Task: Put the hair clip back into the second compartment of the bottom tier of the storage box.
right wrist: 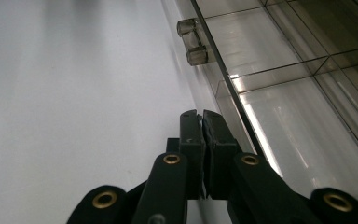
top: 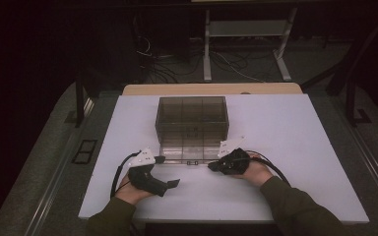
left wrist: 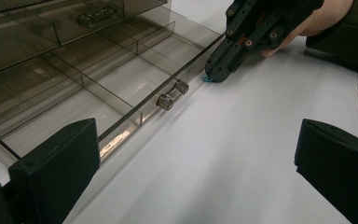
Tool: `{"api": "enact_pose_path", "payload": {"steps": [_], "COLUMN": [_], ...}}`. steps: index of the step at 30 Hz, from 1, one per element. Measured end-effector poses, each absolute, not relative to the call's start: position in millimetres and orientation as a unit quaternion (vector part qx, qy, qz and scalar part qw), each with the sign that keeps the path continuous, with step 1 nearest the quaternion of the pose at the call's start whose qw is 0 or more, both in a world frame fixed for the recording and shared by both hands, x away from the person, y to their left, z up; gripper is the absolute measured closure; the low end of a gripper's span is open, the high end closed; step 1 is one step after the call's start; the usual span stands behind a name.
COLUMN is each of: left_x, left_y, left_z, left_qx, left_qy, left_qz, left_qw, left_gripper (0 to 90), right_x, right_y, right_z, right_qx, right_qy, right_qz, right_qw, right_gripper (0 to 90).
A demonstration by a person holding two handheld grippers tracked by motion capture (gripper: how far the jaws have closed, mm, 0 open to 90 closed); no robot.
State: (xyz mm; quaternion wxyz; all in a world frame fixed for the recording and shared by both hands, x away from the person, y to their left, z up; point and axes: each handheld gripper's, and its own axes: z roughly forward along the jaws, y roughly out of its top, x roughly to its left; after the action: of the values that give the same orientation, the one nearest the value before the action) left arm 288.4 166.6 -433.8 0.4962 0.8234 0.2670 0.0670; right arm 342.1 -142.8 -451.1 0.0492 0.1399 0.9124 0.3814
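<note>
White table (top: pixel 295 147), lit; dark floor on all sides. A wooden strip runs along its far edge. Clear smoked plastic cabinet (top: pixel 192 117) stands at mid-table toward the far edge, square to the edges. Its bottom drawer (top: pixel 186 151) is pulled out toward the near edge; dividers split it into compartments, and these look empty as far as the views reach. Two small knobs (left wrist: pixel 172 94) sit on the drawer front, near its middle.

Open room: broad bare table left and right of the cabinet, out to both side edges. A bare band runs between the drawer front and the near edge, taken up in part by both hands.

Left tongs (top: pixel 170 172): near-left of the drawer, jaws wide apart, nothing between them. In the left gripper view one jaw lies by the drawer's left front corner, the other over bare table.

Right tongs (top: pixel 211 166): jaws pressed together, tips low at the table, just beside the drawer front and to the right of the knobs. In the left gripper view a small blue bit (left wrist: pixel 207 80) shows at the tips; cannot tell what it is, nor whether the jaws pinch it. Touching the drawer front or not: cannot tell.
</note>
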Motion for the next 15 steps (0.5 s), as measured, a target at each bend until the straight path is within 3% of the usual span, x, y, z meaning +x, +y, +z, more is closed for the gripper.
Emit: {"api": "enact_pose_path", "payload": {"steps": [15], "left_x": [288.4], "left_y": [166.7], "left_z": [-433.9], "left_qx": [0.823], "left_qy": [0.267], "left_qz": [0.067], "left_qw": [0.496], "left_gripper": [0.0], "right_x": [343.4], "right_y": [-145.1], "right_z": [-447.7], "right_qx": [0.131], "right_qy": [0.914], "right_qz": [0.381], "right_qw": [0.042], "right_gripper": [87.4]}}
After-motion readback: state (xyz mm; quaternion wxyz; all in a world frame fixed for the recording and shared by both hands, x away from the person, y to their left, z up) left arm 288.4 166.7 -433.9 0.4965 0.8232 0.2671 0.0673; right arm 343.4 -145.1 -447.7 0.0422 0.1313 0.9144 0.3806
